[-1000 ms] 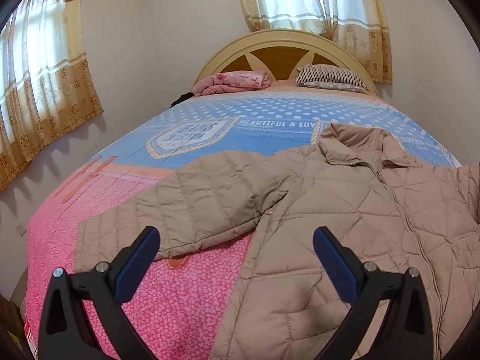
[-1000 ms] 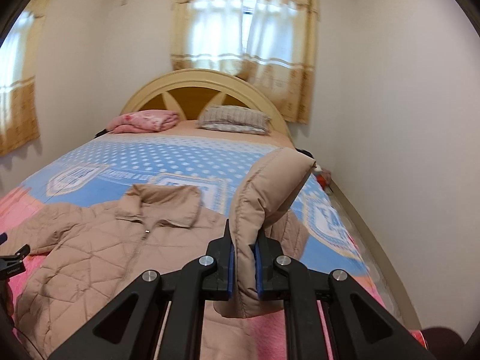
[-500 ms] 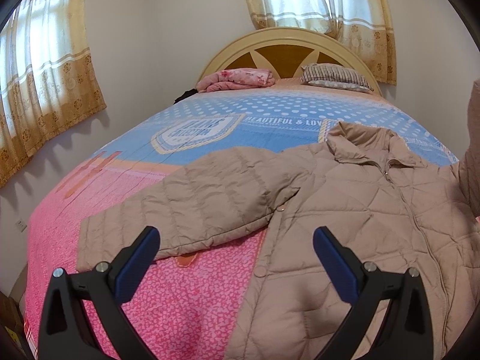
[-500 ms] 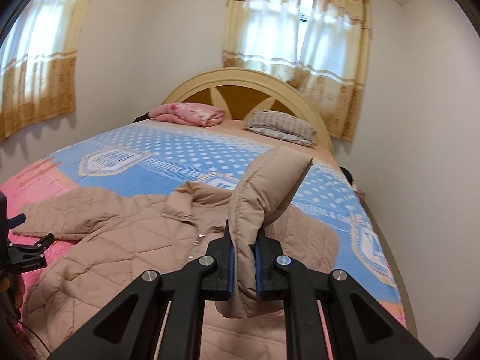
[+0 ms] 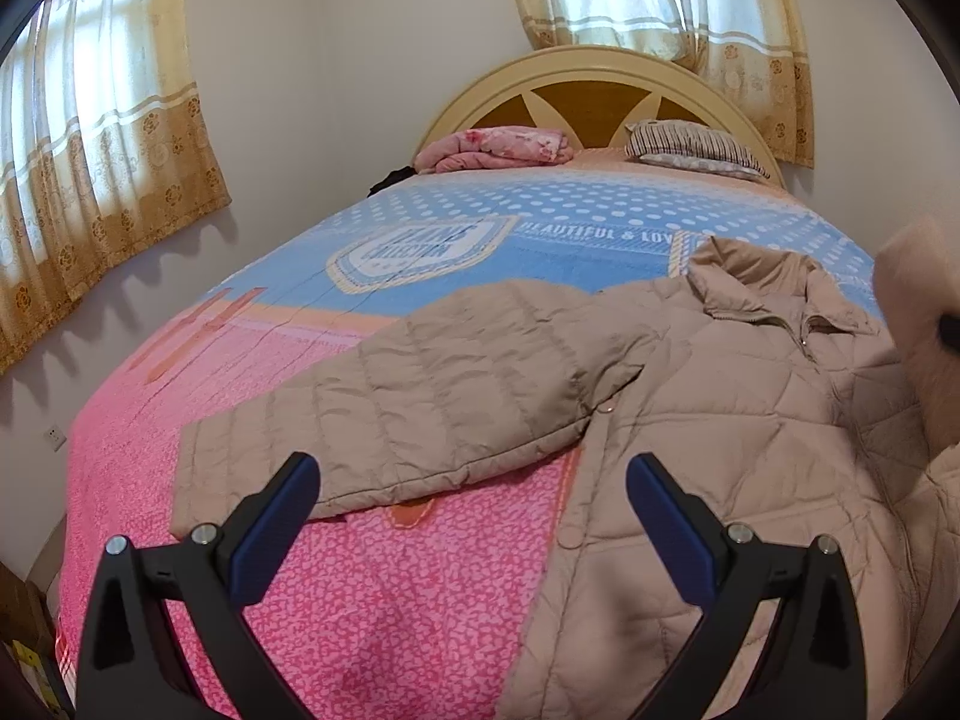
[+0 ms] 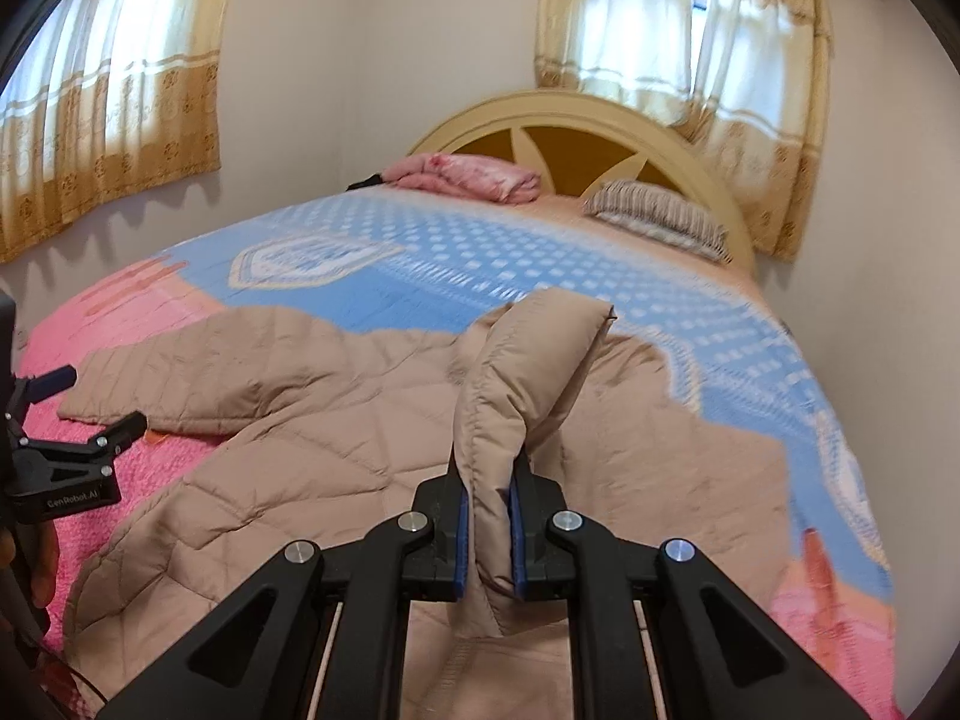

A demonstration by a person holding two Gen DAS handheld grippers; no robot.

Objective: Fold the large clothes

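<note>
The bed (image 5: 420, 228) fills most of both views, covered by a sheet that is blue at the far end and pink at the near end. A curved headboard (image 5: 600, 69) stands at the far end, with a folded pink blanket (image 5: 498, 147) and a striped pillow (image 5: 690, 144) in front of it.

The beige quilted jacket (image 5: 720, 420) lies front-up across the near right part of the bed, collar toward the headboard. Its one sleeve (image 5: 432, 408) extends flat to the left over the pink area.

The other sleeve (image 6: 528, 360) is lifted off the bed and doubled over above the jacket body. The right hand-held gripper (image 6: 486, 531) is pressed together on the cuff end of this sleeve; both blue pads contact the fabric.

The left hand-held gripper (image 5: 474, 516) is spread wide. It holds nothing and hangs above the pink sheet, just near of the flat sleeve's cuff, with the jacket's left edge under its right finger.
</note>
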